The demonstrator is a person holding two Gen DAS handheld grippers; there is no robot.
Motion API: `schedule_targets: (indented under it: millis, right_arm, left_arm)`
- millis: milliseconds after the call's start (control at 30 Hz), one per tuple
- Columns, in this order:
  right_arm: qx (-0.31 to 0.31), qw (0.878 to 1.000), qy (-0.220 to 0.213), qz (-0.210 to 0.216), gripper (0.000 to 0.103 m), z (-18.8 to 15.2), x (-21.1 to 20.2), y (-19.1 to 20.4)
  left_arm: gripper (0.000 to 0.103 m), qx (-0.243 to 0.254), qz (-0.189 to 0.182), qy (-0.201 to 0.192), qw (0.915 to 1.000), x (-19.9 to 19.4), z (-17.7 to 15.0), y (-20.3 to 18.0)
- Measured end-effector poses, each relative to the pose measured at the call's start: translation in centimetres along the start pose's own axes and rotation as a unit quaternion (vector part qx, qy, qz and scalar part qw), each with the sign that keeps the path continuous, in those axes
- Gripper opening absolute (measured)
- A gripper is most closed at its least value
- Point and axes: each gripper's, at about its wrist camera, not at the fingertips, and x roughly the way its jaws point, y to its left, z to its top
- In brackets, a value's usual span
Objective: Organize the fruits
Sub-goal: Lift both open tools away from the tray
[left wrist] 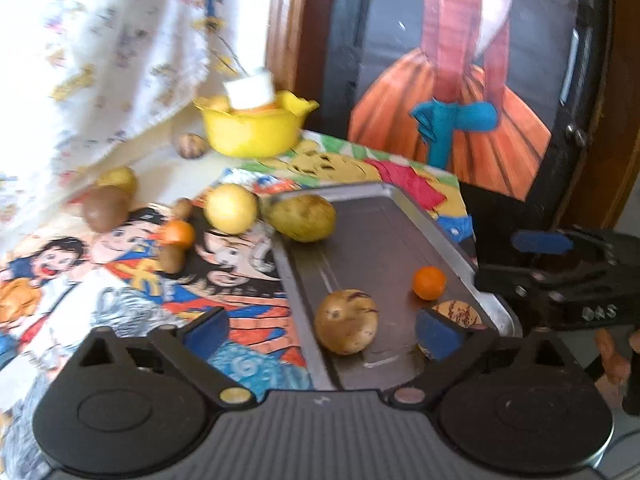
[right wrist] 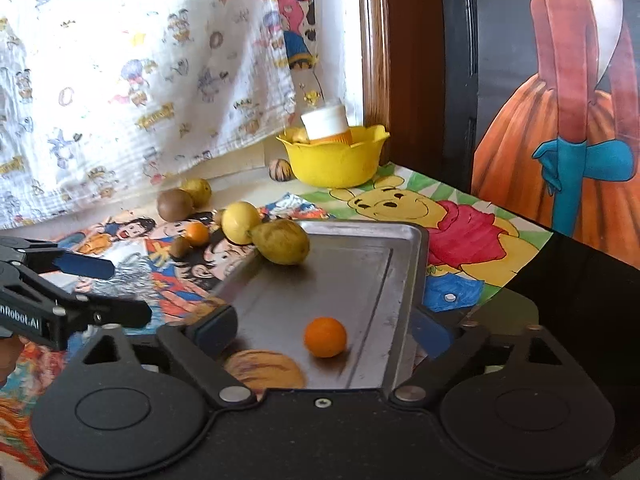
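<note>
Cartoon-print cloth over the table (right wrist: 472,240), a printed curtain (right wrist: 120,80) hanging behind, and a metal tray (right wrist: 360,264) sitting in the middle of it all, so that's your workspace.

Nearest to you, both claws are spread wide with nothing between the pads: left gripper (left wrist: 324,332) hovers over the tray's near end, right gripper (right wrist: 324,330) over the same tray from the other side.

On the tray close in: a tan speckled fruit (left wrist: 346,322), a striped one (left wrist: 460,310) half hidden behind the left claw's pad, and a small orange fruit (right wrist: 325,337). I'd guess the orange one is light, round and prone to rolling on bare metal, so pinch it across the middle and go gentle. The tan one looks firmer and a bit heavier; its long axis runs roughly across the tray, so take it across the short way.

Further back, a pear-shaped greenish fruit (right wrist: 282,247) rests on the tray's far rim, tilted, narrow end pointing left toward the yellow round fruit (right wrist: 241,222) touching it. Grab the fat belly, not the neck.

Off the tray on the cloth: another little orange one (right wrist: 197,234), a small brown fruit (right wrist: 180,246) just beside it, then a brown round fruit (right wrist: 175,205) by the curtain.

Farthest back, a yellow bowl (right wrist: 336,164) with a white-capped container (right wrist: 326,122) in it.
</note>
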Motion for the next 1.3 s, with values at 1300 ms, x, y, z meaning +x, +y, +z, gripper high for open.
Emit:
schedule_targets:
  millis: [1300]
  right_arm:
    - [0.169, 0.976, 0.056, 0.125, 0.103, 12.1, -18.0, 16.4]
  left_arm:
    - [0.103, 0.041, 0.149, -0.043, 0.9871, -27.2, 5.1, 10.0]
